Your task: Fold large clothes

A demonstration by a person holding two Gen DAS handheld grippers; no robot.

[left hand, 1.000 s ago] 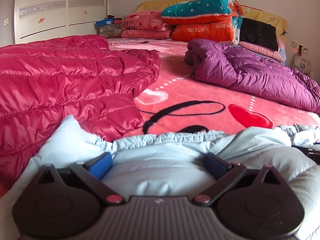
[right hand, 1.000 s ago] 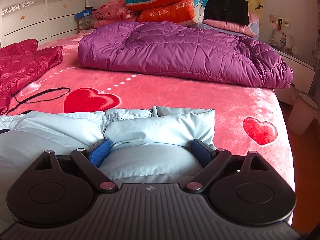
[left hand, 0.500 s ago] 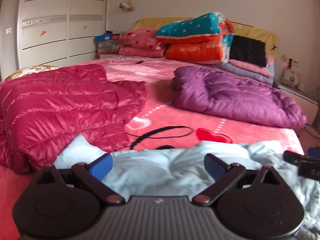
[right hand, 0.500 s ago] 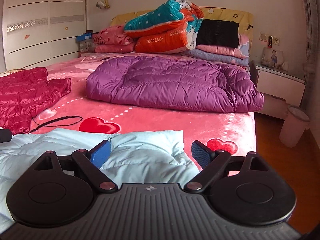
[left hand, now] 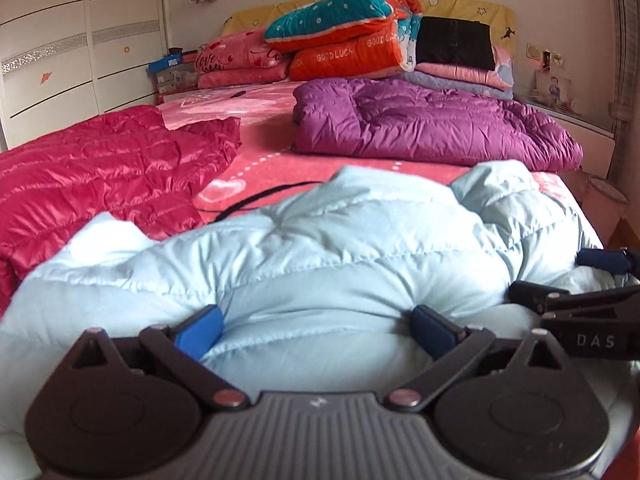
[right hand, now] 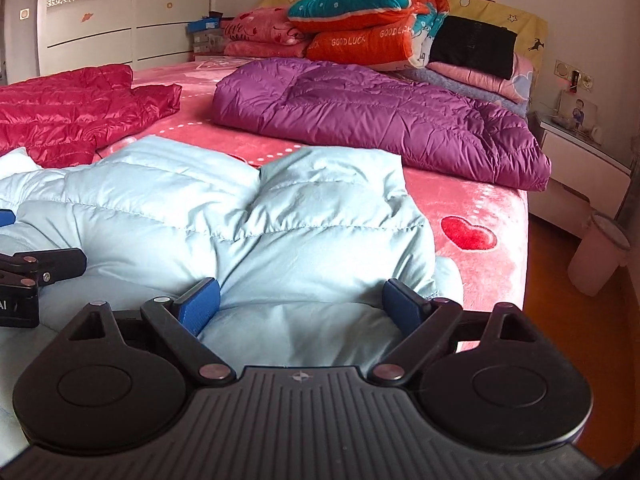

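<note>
Both tongs stand spread wide, the left gripper (left hand: 316, 328) and right gripper (right hand: 300, 306) pressing into the pale blue down jacket (left hand: 320, 256) at the bed's (right hand: 492, 208) near edge. Open blanket lies between it, the red jacket (left hand: 100, 168) and purple jacket (right hand: 380, 116).

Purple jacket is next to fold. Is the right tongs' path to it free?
Probably yes: only bare pink blanket lies between the light blue jacket and the purple jacket. The right tongs, open, straddle the blue one.
</note>
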